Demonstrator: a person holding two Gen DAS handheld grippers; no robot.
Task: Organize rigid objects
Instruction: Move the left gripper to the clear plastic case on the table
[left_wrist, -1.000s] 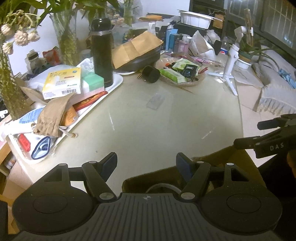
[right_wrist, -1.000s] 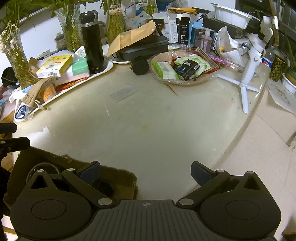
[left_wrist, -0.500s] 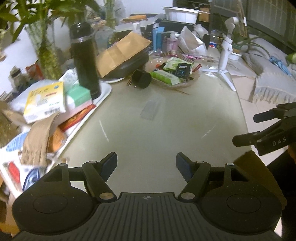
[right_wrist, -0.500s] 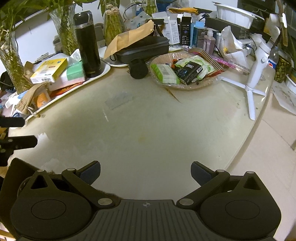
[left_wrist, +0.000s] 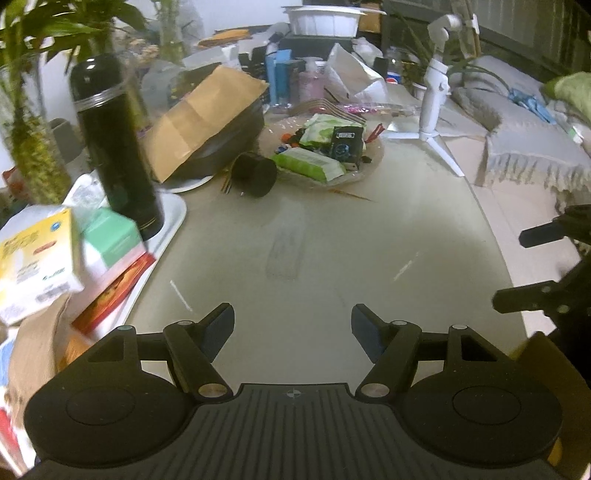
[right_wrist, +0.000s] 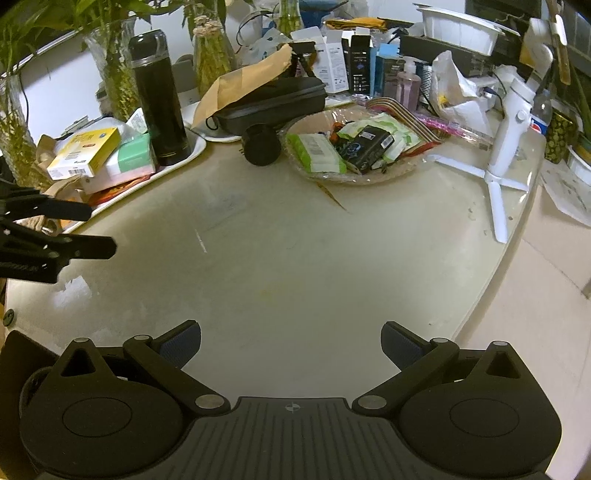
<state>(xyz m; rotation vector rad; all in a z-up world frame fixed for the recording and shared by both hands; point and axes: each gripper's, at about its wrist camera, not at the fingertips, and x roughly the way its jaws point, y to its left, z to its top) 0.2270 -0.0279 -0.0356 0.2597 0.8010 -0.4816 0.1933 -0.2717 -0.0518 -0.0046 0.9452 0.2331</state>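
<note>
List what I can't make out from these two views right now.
- Boxes on the white tray: motion-blurred in the left wrist view, print unreadable.
- Flat case: partly covered by a brown envelope, right wrist view.
- Left gripper: body cut off by the frame edge, right wrist view.

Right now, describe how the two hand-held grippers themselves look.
Both match. The left hand-held gripper is matte black plastic: ribbed body with a small crosshair mark, two round discs, silver pivot pins, and fingers with dark blue pads. The right hand-held gripper looks identical.
</note>
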